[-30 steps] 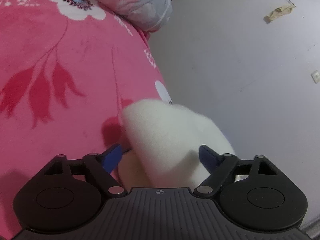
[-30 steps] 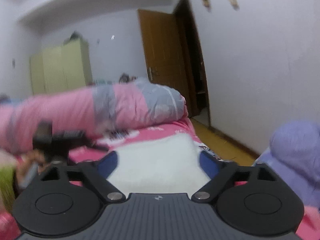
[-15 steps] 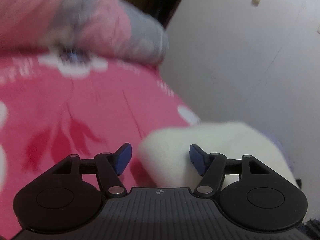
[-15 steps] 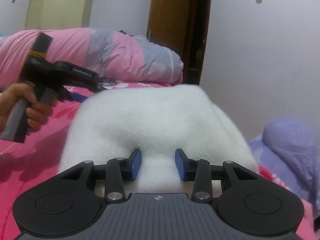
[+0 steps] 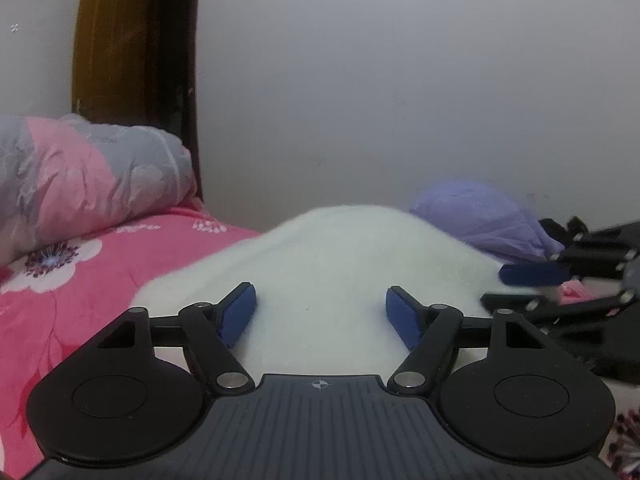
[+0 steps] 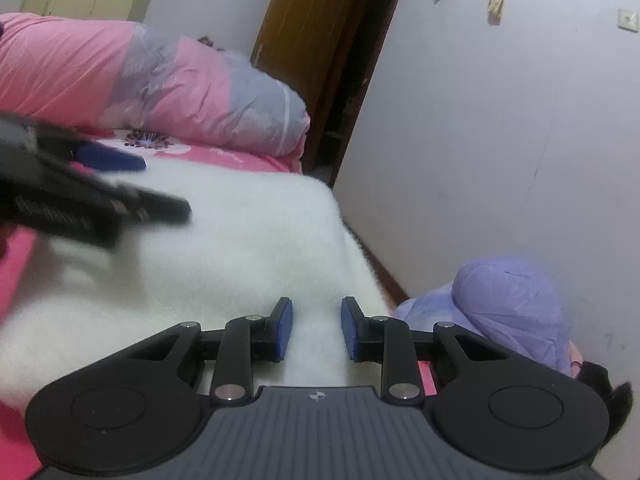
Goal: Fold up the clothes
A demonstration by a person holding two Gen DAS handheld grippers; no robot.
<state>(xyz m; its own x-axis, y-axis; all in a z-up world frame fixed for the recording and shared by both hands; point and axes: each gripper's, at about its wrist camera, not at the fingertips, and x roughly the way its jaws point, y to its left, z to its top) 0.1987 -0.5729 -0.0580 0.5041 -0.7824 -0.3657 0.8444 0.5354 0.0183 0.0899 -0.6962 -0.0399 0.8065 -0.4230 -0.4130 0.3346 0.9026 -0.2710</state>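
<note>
Hidden or blurred: the left gripper [image 6: 132,188] shows in the right wrist view only as a dark smear with one blue pad clear; the right gripper [image 5: 516,288] is cut off by the edge of the left wrist view.
White fleece garment [image 5: 340,268]: a soft, fluffy mound lying on the pink floral bedsheet [image 5: 80,296], close to the wall-side edge of the bed.
Left gripper: jaws wide and opening, the fleece between them; pads not seen pressing on it.
Right gripper [image 6: 316,330]: jaws narrow and closing, fleece between the blue pads; whether they pinch it cannot be told.
Pose: both grippers point slightly downward over the fleece, coming at it from opposite sides.
Surroundings: a rolled pink and grey quilt [image 6: 192,92] behind, a lilac bundle [image 6: 508,308] beside the white wall [image 5: 400,80], and a brown door [image 6: 316,40] beyond.
</note>
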